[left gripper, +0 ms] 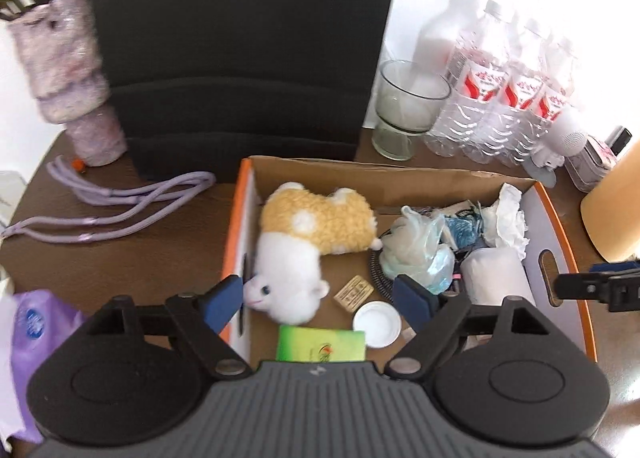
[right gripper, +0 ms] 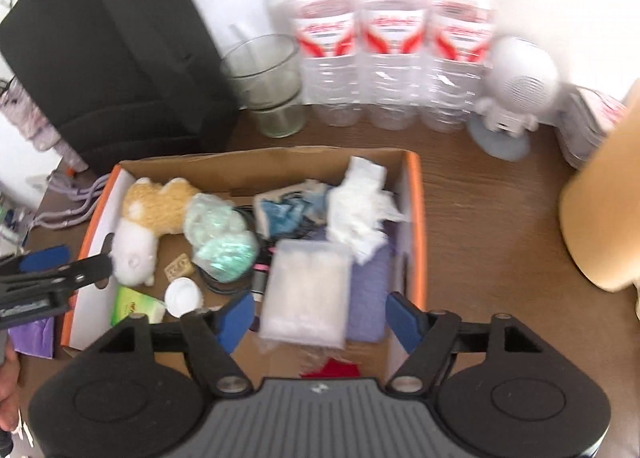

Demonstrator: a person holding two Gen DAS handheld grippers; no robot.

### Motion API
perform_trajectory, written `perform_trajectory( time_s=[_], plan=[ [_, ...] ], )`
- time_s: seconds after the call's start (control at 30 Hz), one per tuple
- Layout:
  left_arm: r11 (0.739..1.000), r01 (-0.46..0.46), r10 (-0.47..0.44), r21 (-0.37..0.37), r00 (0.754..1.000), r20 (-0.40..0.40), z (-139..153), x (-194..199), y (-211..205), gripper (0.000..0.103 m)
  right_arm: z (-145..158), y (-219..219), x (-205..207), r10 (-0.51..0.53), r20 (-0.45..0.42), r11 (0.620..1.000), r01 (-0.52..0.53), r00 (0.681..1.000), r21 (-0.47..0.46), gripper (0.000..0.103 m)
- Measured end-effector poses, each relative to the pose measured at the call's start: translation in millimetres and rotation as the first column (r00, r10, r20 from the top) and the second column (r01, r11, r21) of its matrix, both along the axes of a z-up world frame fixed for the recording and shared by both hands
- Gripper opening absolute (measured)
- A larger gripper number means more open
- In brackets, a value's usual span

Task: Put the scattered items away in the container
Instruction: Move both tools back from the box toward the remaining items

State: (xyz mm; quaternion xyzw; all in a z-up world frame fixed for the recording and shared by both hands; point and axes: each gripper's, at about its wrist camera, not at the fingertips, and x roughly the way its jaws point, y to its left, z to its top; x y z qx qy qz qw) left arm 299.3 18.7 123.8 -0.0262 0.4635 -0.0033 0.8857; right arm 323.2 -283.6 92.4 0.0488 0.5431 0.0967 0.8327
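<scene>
Left wrist view: box (left gripper: pixel 400 174), open-topped cardboard with orange edge, sits on the brown table (left gripper: pixel 120 266) and already holds most items. Plush (left gripper: pixel 316 234) lies against the box's left wall, head toward the camera. Beside it: bath pouf (left gripper: pixel 416 242), tissue (left gripper: pixel 506 218), a white roll, white cap (left gripper: pixel 376 324), small tag, green packet (left gripper: pixel 320 344). Left gripper (left gripper: pixel 320 300) hangs over the box's near left corner, jaws wide, nothing between the pads; the plush head lies just beyond the left pad, not gripped. Reading: a release pose, tilted down over the box so dropped items land inside.

Right wrist view: right gripper (right gripper: pixel 324 318) is likewise wide apart over the box's right half, above a clear bag (right gripper: pixel 306 294) and purple cloth (right gripper: pixel 370 298); pads touch neither, as far as blur allows.

Still outside the box: purple cord (left gripper: pixel 120 202) and a fuzzy pouch (left gripper: pixel 68 74) at left, purple pack (left gripper: pixel 32 342) near the left gripper. Whether these count as scattered items cannot be told.

Surroundings: black bag (left gripper: pixel 240 38) directly behind the box, glass (left gripper: pixel 404 110), bottles (left gripper: pixel 500 86), small fan (right gripper: pixel 516 98), tan cylinder at right. The glass and bottles stand close behind the box; a reach past the far wall risks tipping them.
</scene>
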Motion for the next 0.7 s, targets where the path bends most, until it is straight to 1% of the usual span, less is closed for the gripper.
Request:
perform_trajectory(
  time_s=[0.03, 0.07, 0.1, 0.13, 0.17, 0.2, 0.23, 0.27, 0.3, 0.37, 0.4, 0.43, 0.47, 0.5, 0.6, 0.63, 0.7],
  plan=[
    [1.0, -0.018, 0.017, 0.022, 0.999, 0.039, 4, -8, -1, 0.086, 2, -2, -5, -0.005, 0.015, 1.0, 0.005, 1.0, 0.001, 0.073],
    [0.999, -0.034, 0.03, 0.037, 0.995, 0.1, 10, -19, -3, 0.089, 4, -3, -12, -0.008, 0.044, 1.0, 0.008, 0.999, 0.009, 0.073],
    [0.999, -0.039, 0.032, 0.035, 0.983, 0.18, 14, -32, -4, 0.097, 6, -2, -22, -0.012, 0.091, 1.0, 0.01, 0.996, 0.028, 0.074],
    [0.999, -0.034, 0.028, 0.017, 0.96, 0.279, 17, -50, -5, 0.101, 7, 1, -33, -0.016, 0.147, 0.998, 0.009, 0.989, 0.054, 0.079],
    [1.0, -0.02, 0.023, -0.012, 0.922, 0.386, 18, -71, -4, 0.103, 8, 4, -45, -0.017, 0.202, 0.997, 0.0, 0.979, 0.081, 0.084],
    [0.999, -0.002, 0.02, -0.038, 0.878, 0.478, 15, -91, -4, 0.103, 8, 8, -59, -0.009, 0.259, 0.994, -0.019, 0.966, 0.104, 0.09],
    [0.999, 0.009, 0.017, -0.046, 0.84, 0.542, 11, -108, -4, 0.103, 6, 12, -72, 0.008, 0.312, 0.992, -0.046, 0.95, 0.115, 0.09],
    [0.999, 0.009, 0.015, -0.038, 0.816, 0.578, 7, -120, -6, 0.103, 4, 16, -84, 0.024, 0.362, 0.992, -0.068, 0.932, 0.11, 0.09],
    [1.0, 0.006, 0.009, -0.023, 0.799, 0.601, 4, -129, -9, 0.103, 1, 21, -96, 0.028, 0.419, 0.993, -0.074, 0.907, 0.094, 0.09],
    [1.0, 0.0, -0.001, 0.002, 0.77, 0.638, 0, -141, -13, 0.103, -4, 29, -117, 0.019, 0.543, 0.997, -0.056, 0.839, 0.051, 0.091],
    [1.0, 0.001, -0.006, 0.008, 0.759, 0.651, 0, -144, -15, 0.103, -7, 33, -126, 0.02, 0.601, 0.999, -0.046, 0.799, 0.027, 0.091],
    [1.0, 0.003, -0.009, 0.01, 0.756, 0.655, 0, -147, -15, 0.103, -9, 36, -132, 0.027, 0.642, 0.999, -0.042, 0.766, 0.009, 0.091],
    [1.0, 0.006, -0.01, 0.009, 0.757, 0.654, 0, -149, -15, 0.103, -10, 37, -137, 0.031, 0.665, 0.999, -0.043, 0.746, 0.002, 0.091],
    [1.0, 0.007, -0.01, 0.008, 0.759, 0.651, 1, -151, -14, 0.103, -10, 38, -141, 0.031, 0.676, 0.999, -0.046, 0.736, 0.004, 0.091],
    [1.0, -0.003, -0.013, 0.023, 0.762, 0.647, 3, -155, -14, 0.103, -5, 37, -147, 0.007, 0.686, 0.998, -0.047, 0.727, 0.04, 0.091],
    [1.0, -0.007, -0.011, 0.025, 0.765, 0.644, 3, -156, -13, 0.103, -3, 38, -150, 0.005, 0.698, 0.998, -0.043, 0.716, 0.037, 0.091],
    [1.0, -0.008, -0.009, 0.024, 0.771, 0.637, 4, -163, -12, 0.103, 1, 41, -159, 0.012, 0.727, 1.0, -0.018, 0.686, 0.001, 0.091]
  ],
)
